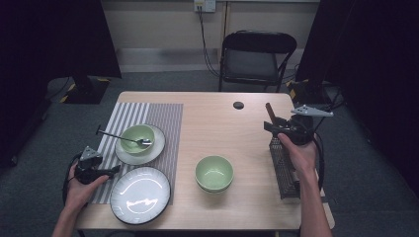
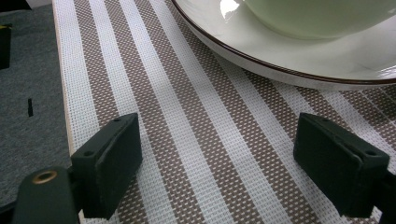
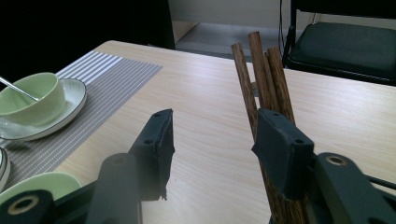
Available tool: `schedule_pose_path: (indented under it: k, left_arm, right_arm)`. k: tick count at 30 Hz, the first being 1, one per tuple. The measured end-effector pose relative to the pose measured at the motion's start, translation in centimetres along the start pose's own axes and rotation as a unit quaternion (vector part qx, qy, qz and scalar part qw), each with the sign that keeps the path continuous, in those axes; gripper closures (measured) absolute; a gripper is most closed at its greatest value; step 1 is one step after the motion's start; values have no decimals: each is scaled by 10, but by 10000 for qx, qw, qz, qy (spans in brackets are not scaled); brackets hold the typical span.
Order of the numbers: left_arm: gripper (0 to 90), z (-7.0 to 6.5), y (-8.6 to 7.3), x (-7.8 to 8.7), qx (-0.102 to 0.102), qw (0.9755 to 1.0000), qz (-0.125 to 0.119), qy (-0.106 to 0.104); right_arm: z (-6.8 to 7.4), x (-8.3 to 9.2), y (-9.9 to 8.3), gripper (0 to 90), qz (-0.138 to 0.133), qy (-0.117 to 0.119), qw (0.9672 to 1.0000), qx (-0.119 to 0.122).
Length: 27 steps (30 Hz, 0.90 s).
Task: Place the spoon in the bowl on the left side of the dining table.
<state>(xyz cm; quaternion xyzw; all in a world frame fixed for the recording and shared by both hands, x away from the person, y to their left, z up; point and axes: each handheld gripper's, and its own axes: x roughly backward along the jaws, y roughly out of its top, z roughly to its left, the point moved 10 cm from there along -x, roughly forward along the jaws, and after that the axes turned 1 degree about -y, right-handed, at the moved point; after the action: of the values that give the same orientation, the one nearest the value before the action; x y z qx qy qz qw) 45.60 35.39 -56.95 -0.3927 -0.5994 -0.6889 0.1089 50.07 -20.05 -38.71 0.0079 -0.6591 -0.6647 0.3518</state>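
Nearest: right gripper (image 3: 212, 144), jaws apart, nothing clamped. Beyond: wooden chopsticks (image 3: 266, 79) upright in the mesh holder (image 1: 282, 170) at the right table edge, touching one pad; centre them before closing. Left gripper (image 2: 217, 161) spread over the striped placemat (image 2: 187, 116).

Brown wooden chopsticks (image 3: 266, 79): bundled, standing near-upright in the mesh holder (image 1: 282, 170) at the table's right edge.
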Motion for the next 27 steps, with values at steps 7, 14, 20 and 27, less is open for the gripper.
schedule_pose_path:
  k: [7,14,20,27]
  left_arm:
    - [149,0,0,0,-4,10000,-1,2]
    - [149,0,0,0,-4,10000,-1,2]
    - [149,0,0,0,0,10000,-2,0]
    - [149,0,0,0,-4,10000,-1,1]
  right_arm:
    - [-7,-10,-4,495,99,-128,9998,-69]
    - [-10,-12,-7,491,209,-174,9996,-70]
    - [-9,-16,-11,493,276,-191,9994,-32]
    - [-4,-6,-11,534,279,-113,9995,35]
